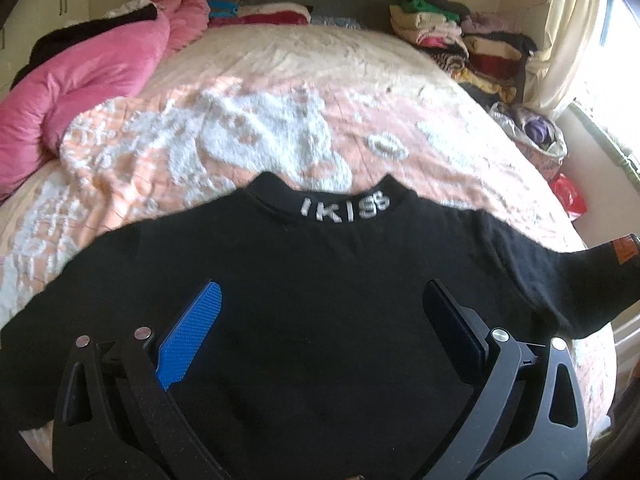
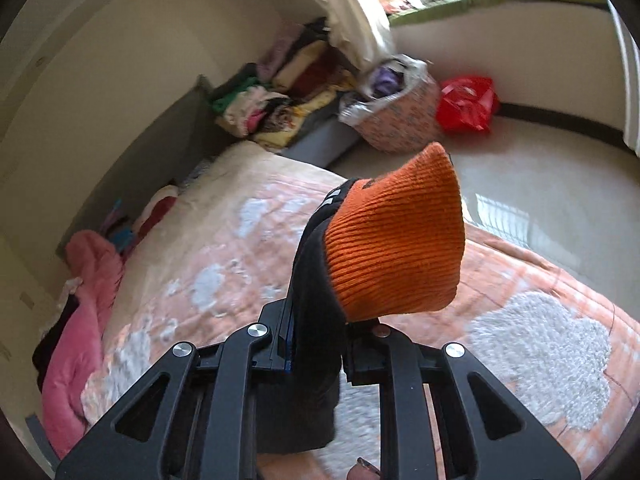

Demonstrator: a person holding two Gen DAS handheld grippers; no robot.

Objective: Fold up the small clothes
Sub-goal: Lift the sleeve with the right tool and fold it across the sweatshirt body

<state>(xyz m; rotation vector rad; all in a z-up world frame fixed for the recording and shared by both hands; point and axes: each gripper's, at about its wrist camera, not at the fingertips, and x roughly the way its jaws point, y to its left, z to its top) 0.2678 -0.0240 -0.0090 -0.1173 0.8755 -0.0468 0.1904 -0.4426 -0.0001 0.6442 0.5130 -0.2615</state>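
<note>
Black sweater (image 1: 320,280) flat on peach bedspread (image 1: 280,92)

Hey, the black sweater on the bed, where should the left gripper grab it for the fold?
Probably the left sleeve end of the black sweater, coming from its outer side. The sweater lies flat, collar away, and the open left gripper hovers over the chest. The right gripper is shut on the orange cuff.
</note>
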